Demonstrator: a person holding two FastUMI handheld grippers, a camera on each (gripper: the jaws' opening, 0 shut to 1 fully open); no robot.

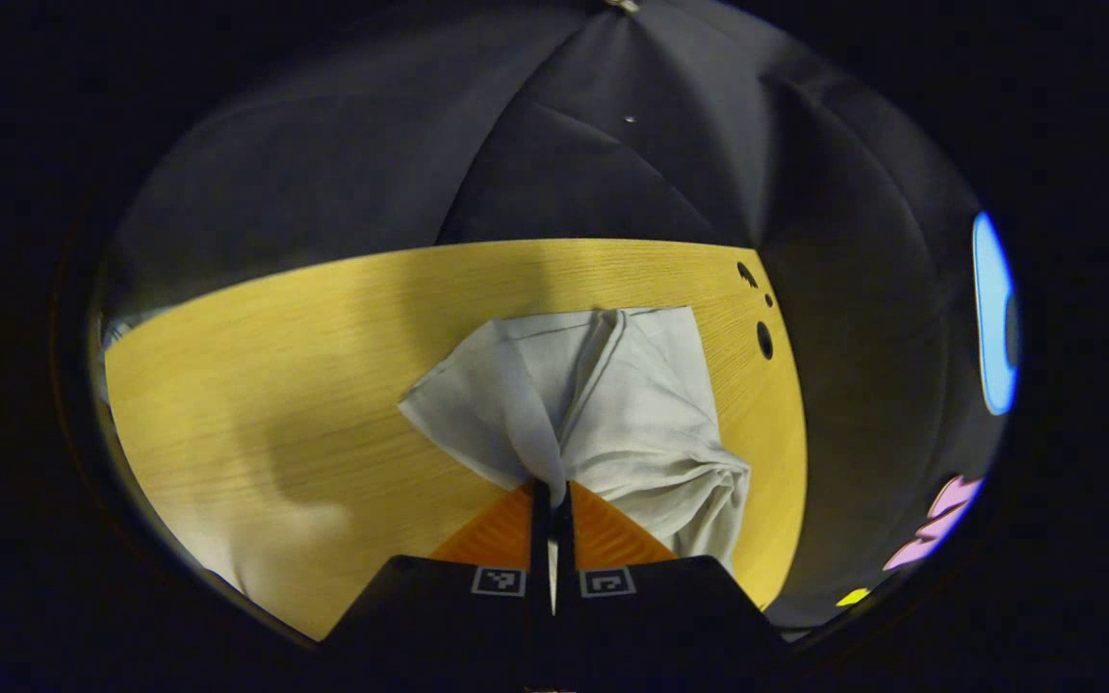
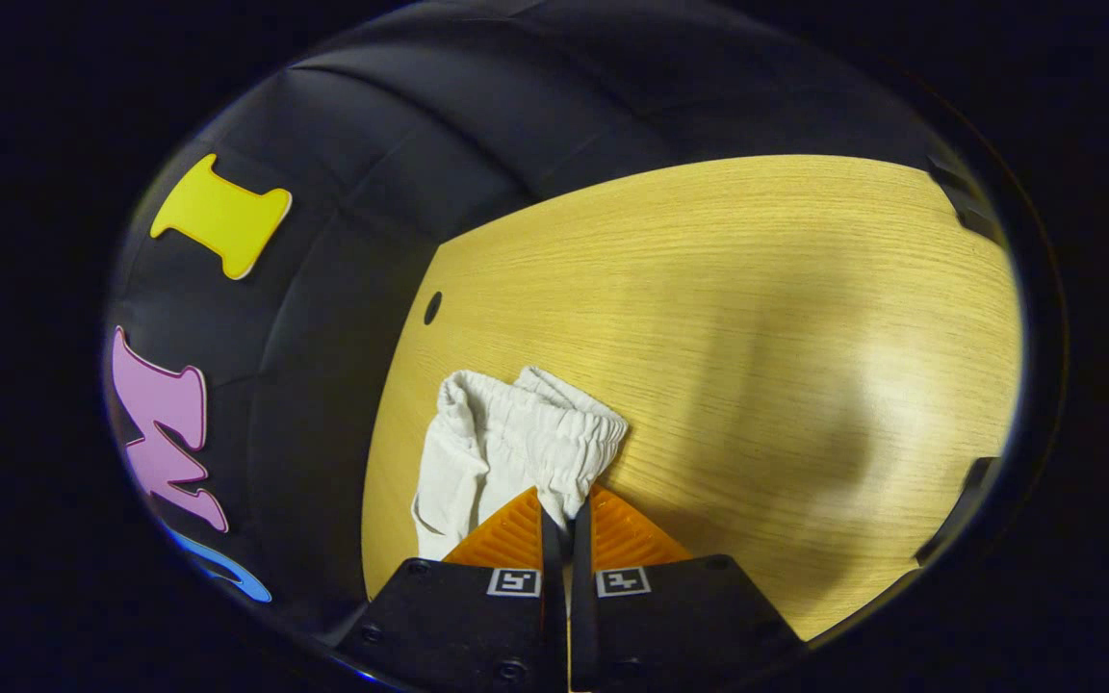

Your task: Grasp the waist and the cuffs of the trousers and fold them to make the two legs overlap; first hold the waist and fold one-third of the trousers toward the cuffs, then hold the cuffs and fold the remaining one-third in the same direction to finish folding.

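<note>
Trousers [image 1: 603, 404], pale grey-white, lie bunched on the wooden table [image 1: 304, 385], lower centre of the left gripper view, reaching up toward mid-frame. A flat hem edge sits at their top, and a crumpled fold hangs at the lower right. My left gripper [image 1: 552, 496] has its fingers pressed together on a pleat of the cloth at the bottom centre. In the right gripper view, the trousers [image 2: 506, 452] sit lower left of centre, near the table's left edge, with the gathered elastic waist [image 2: 554, 419] uppermost. My right gripper [image 2: 562, 520] pinches the fabric just below that waistband, fingers closed on it. A dark round hole [image 2: 432, 307] marks the table [image 2: 757, 337] above the garment. Black cloth booth wall [image 2: 372, 192] surrounds the table on the upper and left sides.
</note>
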